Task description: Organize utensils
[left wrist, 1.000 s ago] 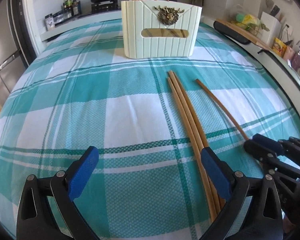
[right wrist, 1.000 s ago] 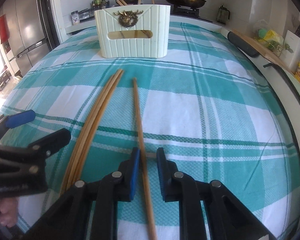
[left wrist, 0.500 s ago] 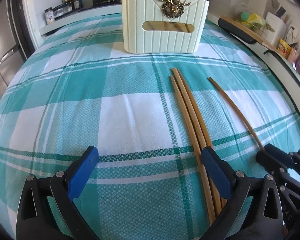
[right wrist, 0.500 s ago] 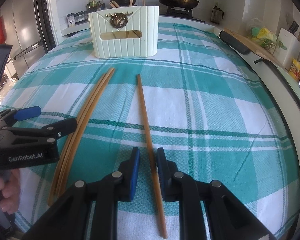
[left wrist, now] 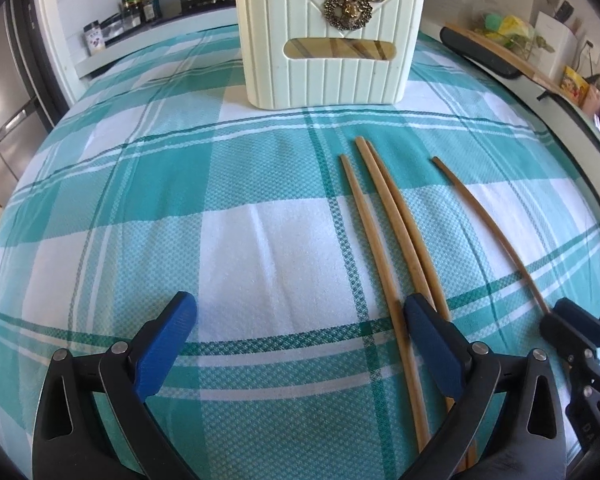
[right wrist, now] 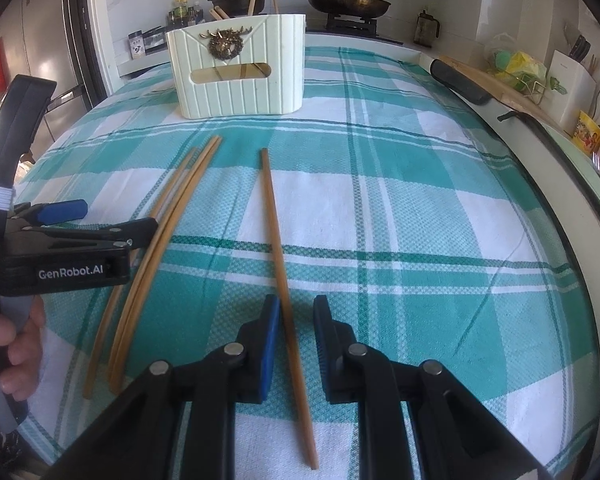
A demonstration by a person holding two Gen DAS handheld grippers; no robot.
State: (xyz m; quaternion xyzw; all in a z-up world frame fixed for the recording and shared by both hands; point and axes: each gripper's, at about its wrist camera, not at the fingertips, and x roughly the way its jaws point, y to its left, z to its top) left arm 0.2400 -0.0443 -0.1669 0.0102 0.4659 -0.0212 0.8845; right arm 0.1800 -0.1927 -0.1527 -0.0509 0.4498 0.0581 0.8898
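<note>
Both tongs hang low over the counter (right wrist: 440, 208), which is covered by a teal and white checked cloth. Left tongs (left wrist: 300, 316) stand wide open with nothing between the blue pads; their right finger sits over a bundle of three chopsticks (left wrist: 384, 232) lying side by side on the cloth. Right tongs (right wrist: 296, 328) are narrowed around a single chopstick (right wrist: 278, 232) lying apart from the bundle, with a small gap visible beside it, so no firm grip shows. Farther back stands a cream utensil holder (right wrist: 240, 76) with a brass deer badge, more chopsticks sticking out of its top.
</note>
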